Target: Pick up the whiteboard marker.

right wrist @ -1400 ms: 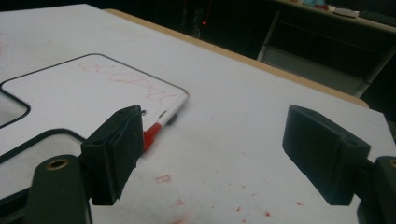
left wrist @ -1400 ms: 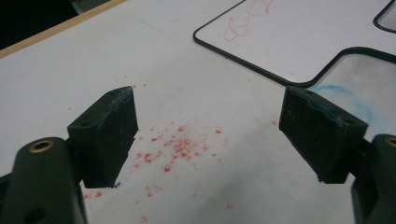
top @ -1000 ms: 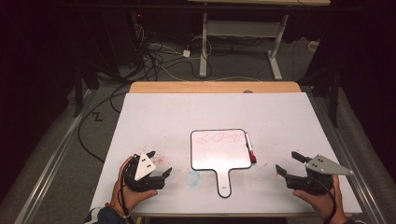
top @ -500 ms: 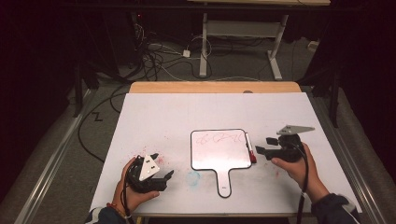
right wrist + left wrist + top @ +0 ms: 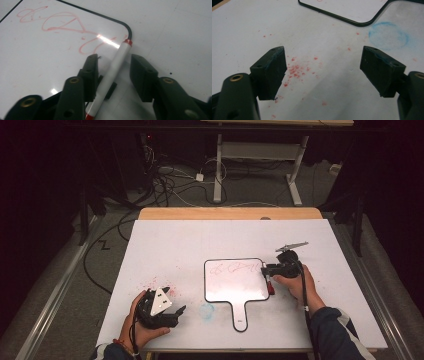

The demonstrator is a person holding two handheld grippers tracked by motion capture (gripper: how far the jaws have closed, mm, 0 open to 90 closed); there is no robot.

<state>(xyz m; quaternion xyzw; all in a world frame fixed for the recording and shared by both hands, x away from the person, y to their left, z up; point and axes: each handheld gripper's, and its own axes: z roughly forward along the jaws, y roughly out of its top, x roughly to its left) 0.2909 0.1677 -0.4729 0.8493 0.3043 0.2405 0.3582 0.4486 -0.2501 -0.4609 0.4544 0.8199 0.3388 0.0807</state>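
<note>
Right gripper point(image 5: 113, 72): jaws just closing, narrowed around marker point(image 5: 117, 62), gap visible at right pad, firm grip not shown. Marker laid along right edge of whiteboard point(image 5: 50, 50), red scribbles beside it. Left gripper point(image 5: 323, 71): jaws held wide, nothing between, above red-speckled table point(image 5: 165, 245), well apart.

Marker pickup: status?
Right gripper jaws just closing, straddling marker on whiteboard, not yet clamped. Left gripper open, idle. Nothing in the way.
</note>
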